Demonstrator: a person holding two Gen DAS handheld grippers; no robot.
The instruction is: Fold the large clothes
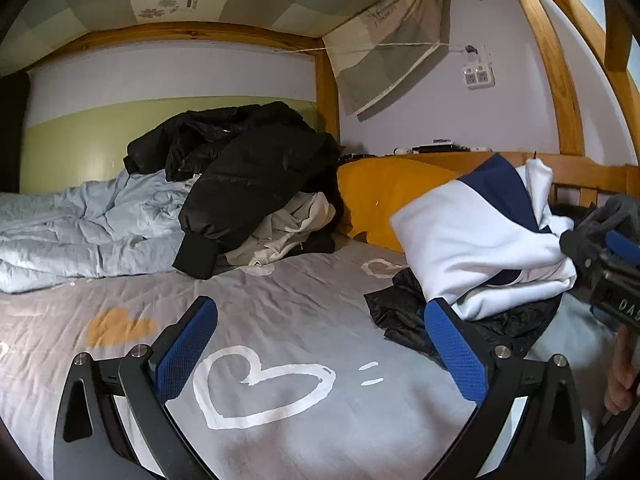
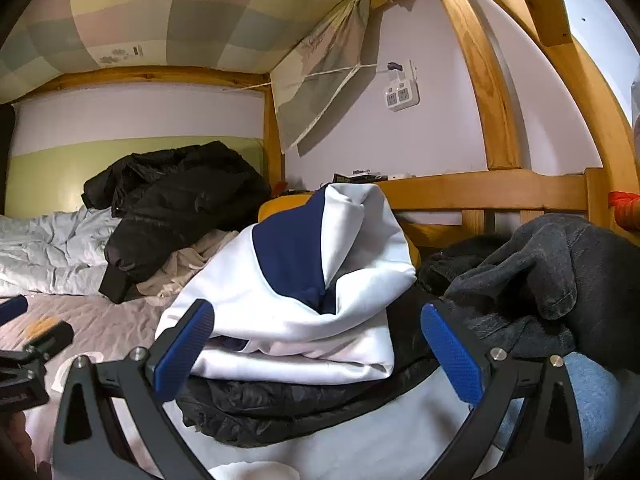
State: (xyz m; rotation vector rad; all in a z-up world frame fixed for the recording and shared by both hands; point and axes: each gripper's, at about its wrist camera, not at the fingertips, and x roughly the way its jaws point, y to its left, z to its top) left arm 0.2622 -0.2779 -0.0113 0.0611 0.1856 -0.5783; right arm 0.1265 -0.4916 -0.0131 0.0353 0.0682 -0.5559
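— What's over on the left of the bed?

— A crumpled pale blue duvet [image 1: 80, 224], then a heap of black puffer jackets [image 1: 248, 172]. The left gripper [image 1: 320, 344] hovers wide open over the grey heart-print sheet [image 1: 280, 300], holding nothing.

— And further right?

— The white and navy sweatshirt [image 2: 304, 292] lies bundled on a black garment [image 2: 288, 400]. The right gripper [image 2: 316, 344] gapes wide around it, gripping nothing.

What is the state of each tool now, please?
Left tool: open, holding nothing, above the grey bedsheet.
Right tool: open, holding nothing, facing the white and navy garment.
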